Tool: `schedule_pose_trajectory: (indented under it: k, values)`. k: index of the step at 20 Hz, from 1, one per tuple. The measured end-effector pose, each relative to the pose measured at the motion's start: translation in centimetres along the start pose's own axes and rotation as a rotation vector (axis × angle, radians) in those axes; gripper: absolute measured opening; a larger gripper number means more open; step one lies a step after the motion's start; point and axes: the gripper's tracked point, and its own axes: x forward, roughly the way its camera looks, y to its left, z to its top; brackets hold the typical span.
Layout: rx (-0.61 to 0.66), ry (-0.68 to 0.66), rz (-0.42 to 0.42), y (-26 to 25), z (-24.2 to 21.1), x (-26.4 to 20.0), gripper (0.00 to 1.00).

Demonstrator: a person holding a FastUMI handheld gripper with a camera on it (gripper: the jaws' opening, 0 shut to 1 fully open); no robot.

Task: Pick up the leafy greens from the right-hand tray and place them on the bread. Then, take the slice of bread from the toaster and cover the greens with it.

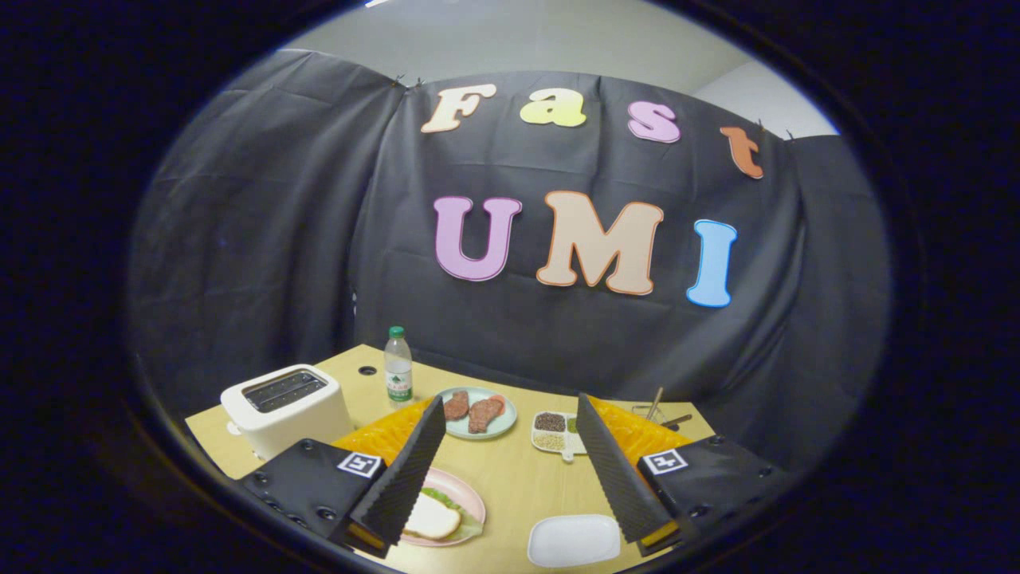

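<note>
My gripper (511, 400) is open, held above the near part of the wooden table (518, 478) with nothing between its fingers. A pink plate (470, 496) lies beside the left finger and is partly hidden by it. On this plate a slice of bread (431, 518) rests on leafy greens (464, 518), whose edges peek out from under it. The white toaster (287, 406) stands at the left beyond the left finger, and its top slots look dark. A white tray (574, 540) lies near the base of the right finger.
Beyond the fingertips sit a pale green plate with meat slices (478, 413) and a divided white dish of seeds (555, 432). A water bottle (398, 365) stands behind the toaster. Orange items (381, 437) lie behind both fingers, with utensils (657, 408) at the back right.
</note>
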Motion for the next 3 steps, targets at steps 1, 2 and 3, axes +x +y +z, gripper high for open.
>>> schedule_pose_trajectory:
  k: [1, 2, 3]
  values:
    - [-0.004, 0.007, 0.000, 0.12, -0.29, -0.11, 1.00]
    - [-0.006, 0.011, 0.000, 0.20, -0.55, -0.29, 1.00]
    - [-0.001, 0.011, 0.003, 0.35, -0.66, -0.40, 1.00]
